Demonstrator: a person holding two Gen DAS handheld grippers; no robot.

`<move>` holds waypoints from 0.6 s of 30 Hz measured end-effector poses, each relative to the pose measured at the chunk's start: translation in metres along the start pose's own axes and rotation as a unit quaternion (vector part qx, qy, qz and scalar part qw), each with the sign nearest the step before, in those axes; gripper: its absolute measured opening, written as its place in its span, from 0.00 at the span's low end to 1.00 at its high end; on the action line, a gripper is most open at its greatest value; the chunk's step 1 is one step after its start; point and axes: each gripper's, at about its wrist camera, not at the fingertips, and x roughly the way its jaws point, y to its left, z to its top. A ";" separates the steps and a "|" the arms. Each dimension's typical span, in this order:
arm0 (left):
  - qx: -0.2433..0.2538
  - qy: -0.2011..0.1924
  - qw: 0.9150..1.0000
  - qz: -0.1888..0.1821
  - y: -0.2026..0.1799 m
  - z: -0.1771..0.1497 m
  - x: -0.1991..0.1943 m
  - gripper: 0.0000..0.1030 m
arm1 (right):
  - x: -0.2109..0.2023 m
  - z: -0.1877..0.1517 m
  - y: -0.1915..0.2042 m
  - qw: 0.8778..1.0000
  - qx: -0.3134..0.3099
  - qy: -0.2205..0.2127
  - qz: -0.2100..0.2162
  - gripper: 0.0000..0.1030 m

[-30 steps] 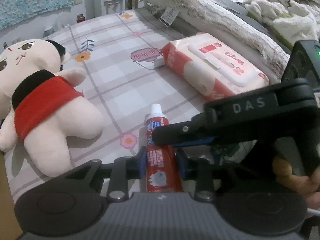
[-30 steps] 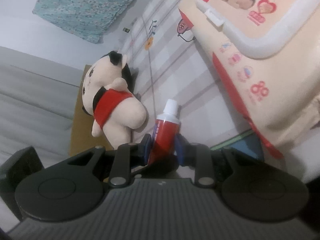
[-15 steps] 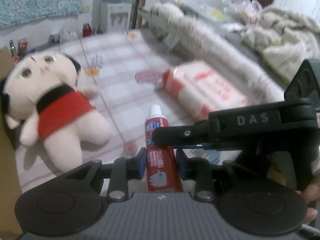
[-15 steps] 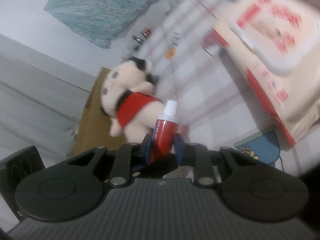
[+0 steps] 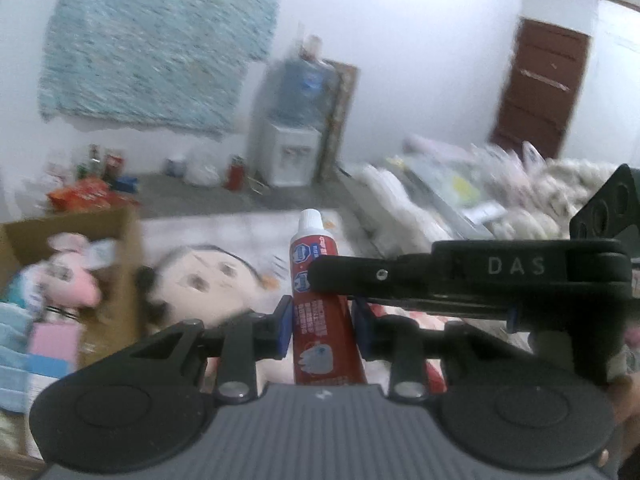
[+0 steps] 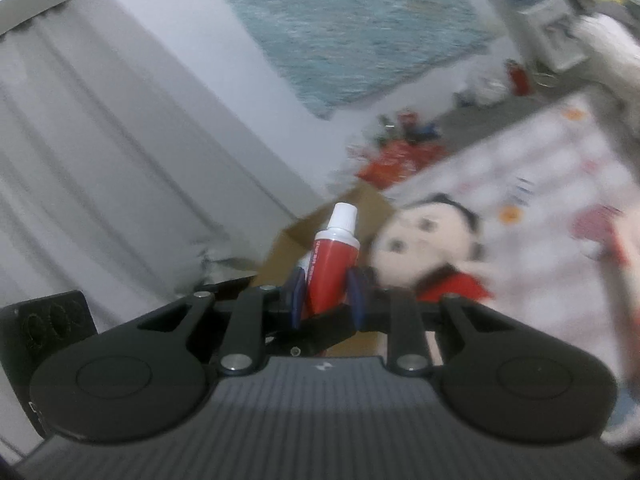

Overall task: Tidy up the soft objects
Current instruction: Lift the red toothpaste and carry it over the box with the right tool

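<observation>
A red toothpaste tube [image 5: 316,264] with a white cap is held up in the air, cap pointing away. My left gripper [image 5: 322,320] is shut on its lower body with both blue pads against it. A black finger [image 5: 440,274] of the other gripper crosses in from the right and meets the tube. In the right wrist view my right gripper [image 6: 326,292] is shut on the same tube [image 6: 334,252]. A cream plush doll [image 5: 208,280] in a red top lies on the checked cloth below, and the right wrist view also shows the doll [image 6: 424,240].
An open cardboard box [image 5: 128,240] at the left holds a pink plush toy [image 5: 72,280] and soft packs. A water dispenser [image 5: 292,152] stands by the far wall, with a brown door [image 5: 540,88] further right. Piled towels [image 5: 500,200] lie at the right.
Both grippers have risen with the tube, lifting it off the checked cloth. The views tilted upward, so the cardboard box and far wall came into sight and the wipes pack dropped out.
</observation>
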 end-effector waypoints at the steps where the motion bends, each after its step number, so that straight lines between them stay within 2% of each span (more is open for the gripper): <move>1: -0.004 -0.007 1.000 0.011 0.007 0.004 -0.007 0.31 | 0.007 0.004 0.008 1.000 -0.005 0.003 0.010 0.21; 6: -0.039 -0.028 0.997 0.064 0.053 0.019 -0.036 0.31 | 0.063 0.018 0.051 0.997 -0.027 0.035 0.059 0.21; 11: -0.089 -0.032 0.990 0.106 0.106 0.021 -0.050 0.31 | 0.133 0.026 0.080 0.990 -0.035 0.099 0.094 0.21; 14: -0.124 -0.021 0.985 0.118 0.139 0.015 -0.047 0.31 | 0.171 0.025 0.088 0.985 -0.032 0.140 0.094 0.21; 18: -0.158 0.003 0.981 0.110 0.178 0.001 -0.035 0.31 | 0.204 0.010 0.091 0.981 -0.033 0.177 0.072 0.21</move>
